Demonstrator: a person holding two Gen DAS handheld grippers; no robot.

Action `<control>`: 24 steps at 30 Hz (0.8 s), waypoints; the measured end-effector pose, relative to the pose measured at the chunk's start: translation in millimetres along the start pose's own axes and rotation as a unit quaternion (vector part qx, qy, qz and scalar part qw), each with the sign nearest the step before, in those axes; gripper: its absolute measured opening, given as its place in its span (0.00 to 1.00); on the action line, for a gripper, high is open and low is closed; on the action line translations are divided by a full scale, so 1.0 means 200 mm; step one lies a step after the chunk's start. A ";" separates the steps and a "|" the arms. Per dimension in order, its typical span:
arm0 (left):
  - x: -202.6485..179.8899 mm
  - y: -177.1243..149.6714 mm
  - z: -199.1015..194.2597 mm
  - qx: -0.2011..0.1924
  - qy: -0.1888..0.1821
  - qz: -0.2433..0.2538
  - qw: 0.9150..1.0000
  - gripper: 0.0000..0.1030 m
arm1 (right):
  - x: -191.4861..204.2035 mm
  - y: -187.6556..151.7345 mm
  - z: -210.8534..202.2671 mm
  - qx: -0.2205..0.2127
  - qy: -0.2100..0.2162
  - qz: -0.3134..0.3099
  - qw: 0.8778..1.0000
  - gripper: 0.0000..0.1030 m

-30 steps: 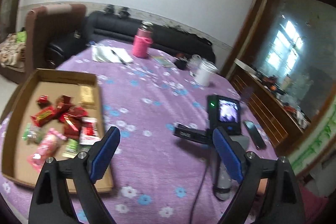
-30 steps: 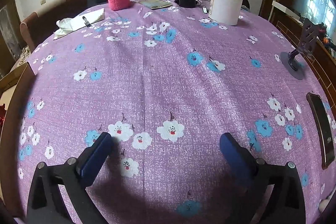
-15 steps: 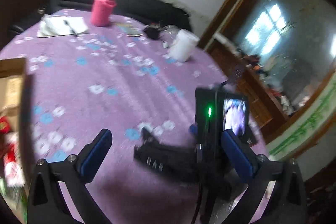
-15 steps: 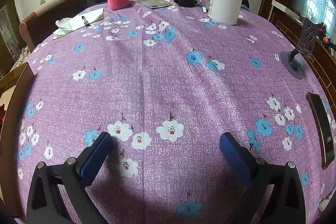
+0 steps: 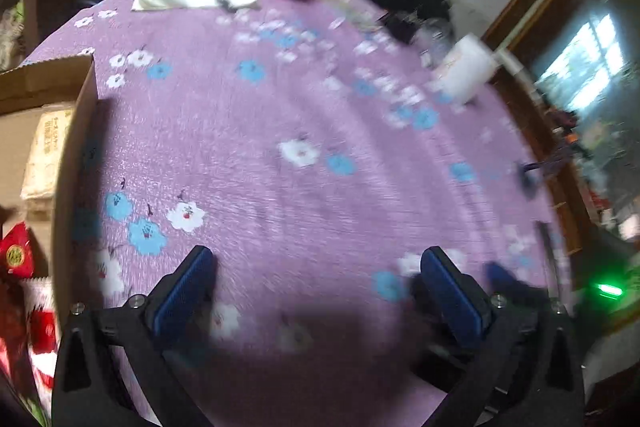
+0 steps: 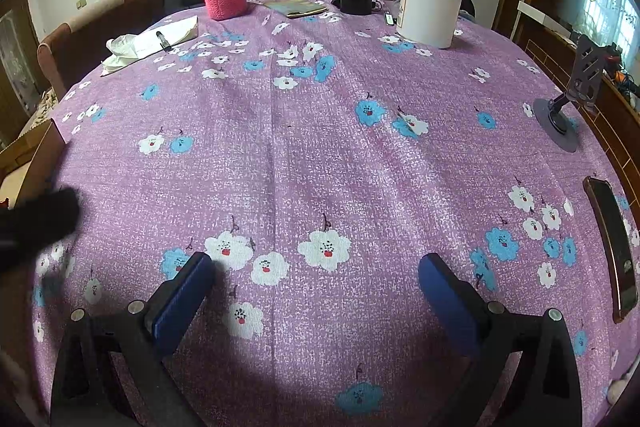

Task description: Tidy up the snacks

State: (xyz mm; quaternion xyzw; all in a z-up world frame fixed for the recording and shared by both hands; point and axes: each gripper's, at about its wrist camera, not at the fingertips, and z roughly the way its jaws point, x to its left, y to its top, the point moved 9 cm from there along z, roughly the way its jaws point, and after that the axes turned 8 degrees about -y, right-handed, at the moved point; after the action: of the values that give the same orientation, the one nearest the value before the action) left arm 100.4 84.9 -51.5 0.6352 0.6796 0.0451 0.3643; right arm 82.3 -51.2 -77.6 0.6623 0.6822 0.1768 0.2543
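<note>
Left wrist view showed the snacks (image 5: 18, 259), red and white wrappers plus a pale cream packet, lying inside a cardboard box (image 5: 78, 131) just left of the jaws. The left gripper (image 5: 316, 283) stood with its jaws wide apart over bare purple flowered tablecloth (image 5: 280, 115), nothing between them. The right gripper (image 6: 314, 285) was likewise spread and empty; a white jar (image 6: 430, 13) stood far ahead.
</note>
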 end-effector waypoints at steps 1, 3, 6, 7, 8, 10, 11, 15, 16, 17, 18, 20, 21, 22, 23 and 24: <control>0.01 0.02 0.01 -0.008 0.027 0.013 1.000 1.00 | 0.00 0.00 0.00 0.000 0.000 0.000 1.000 0.99; 0.02 0.03 0.04 -0.012 0.056 0.023 0.998 1.00 | 0.00 0.00 0.00 0.000 0.000 0.000 1.000 0.99; 0.01 0.01 0.08 -0.005 0.113 0.063 0.992 1.00 | 0.00 0.00 0.00 0.000 0.000 0.000 1.000 0.99; 0.00 0.00 0.10 0.000 0.135 0.076 0.988 1.00 | 0.00 0.00 0.00 0.000 0.000 0.000 1.000 0.99; 0.01 0.00 0.10 0.000 0.142 0.071 0.987 1.00 | 0.00 0.00 0.00 0.000 -0.001 0.000 1.000 0.99; 0.01 0.01 0.10 -0.005 0.148 0.066 0.987 1.00 | 0.00 0.00 0.00 0.000 -0.001 -0.002 1.000 1.00; 0.01 0.00 0.10 -0.014 0.153 0.062 0.986 1.00 | 0.00 0.00 0.00 0.000 -0.001 -0.002 1.000 1.00; 0.02 -0.01 0.09 -0.017 0.159 0.059 0.985 1.00 | -0.01 0.00 -0.01 0.000 -0.002 -0.003 1.000 1.00; 0.02 -0.01 0.09 -0.017 0.159 0.059 0.985 1.00 | 0.00 0.00 0.00 0.000 -0.002 -0.003 1.000 1.00; 0.02 -0.01 0.09 -0.017 0.159 0.059 0.985 1.00 | 0.00 0.00 0.00 0.000 -0.002 -0.003 1.000 1.00; 0.02 -0.01 0.09 -0.017 0.159 0.059 0.985 1.00 | 0.00 0.00 0.00 0.000 -0.002 -0.003 1.000 1.00; 0.02 -0.01 0.09 -0.017 0.159 0.059 0.985 1.00 | 0.00 0.00 0.00 0.000 -0.002 -0.003 1.000 0.99; 0.02 -0.01 0.09 -0.017 0.159 0.059 0.985 1.00 | 0.00 0.00 0.00 0.000 -0.002 -0.003 1.000 0.99; 0.02 -0.01 0.09 -0.017 0.159 0.059 0.985 1.00 | 0.00 0.00 0.00 0.000 -0.002 -0.003 1.000 1.00; 0.02 -0.01 0.09 -0.017 0.159 0.059 0.985 1.00 | 0.00 0.00 0.00 0.000 -0.002 -0.003 1.000 1.00; 0.02 -0.01 0.09 -0.017 0.159 0.059 0.985 1.00 | 0.00 0.00 0.00 0.000 -0.002 -0.003 1.000 1.00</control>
State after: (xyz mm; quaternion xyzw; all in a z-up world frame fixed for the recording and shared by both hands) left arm 107.9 81.6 -67.7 0.6527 0.6891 0.1788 0.2590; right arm 82.4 -51.5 -76.7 0.6608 0.6835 0.1748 0.2561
